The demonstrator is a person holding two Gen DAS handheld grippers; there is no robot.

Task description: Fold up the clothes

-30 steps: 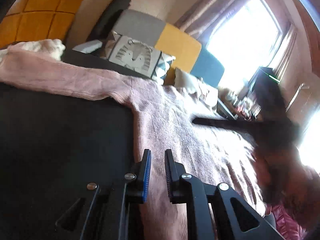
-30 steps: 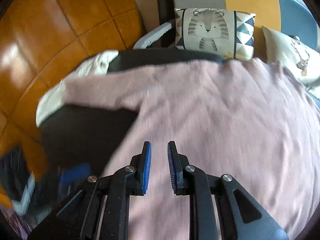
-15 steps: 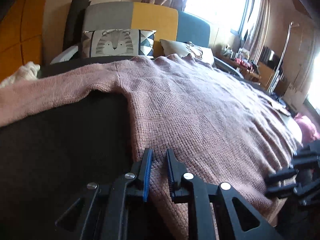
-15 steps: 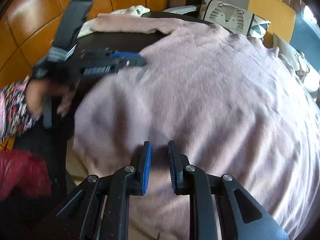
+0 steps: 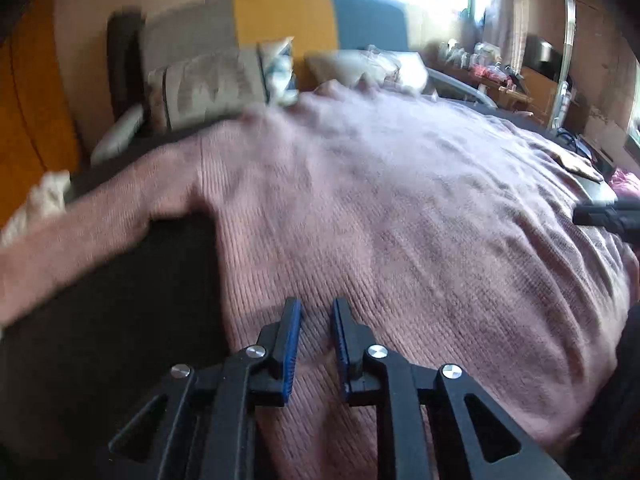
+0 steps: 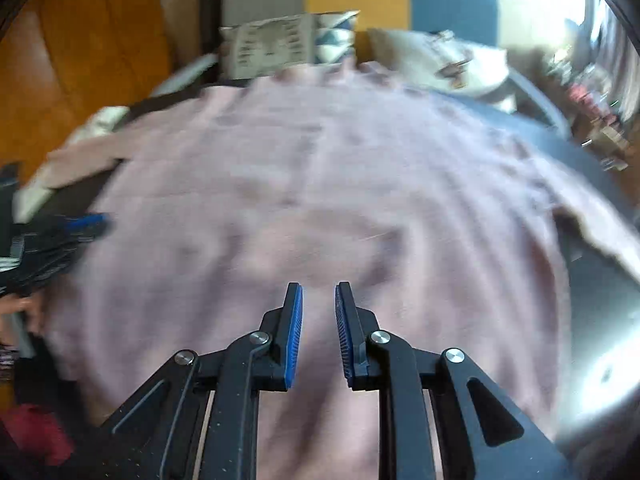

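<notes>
Both the left gripper (image 5: 316,312) and right gripper (image 6: 319,298) hang with jaws slightly apart, gripping nothing, above a pink knit sweater (image 5: 400,208) spread flat across the dark desk (image 5: 100,320), sleeve outstretched leftward.

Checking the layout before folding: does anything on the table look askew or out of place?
The pink sweater lies spread flat, but a cream cloth sits bunched under its outstretched sleeve.

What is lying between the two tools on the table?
Only the pink sweater lies between left tool and right tool, seen in the right wrist view.
</notes>
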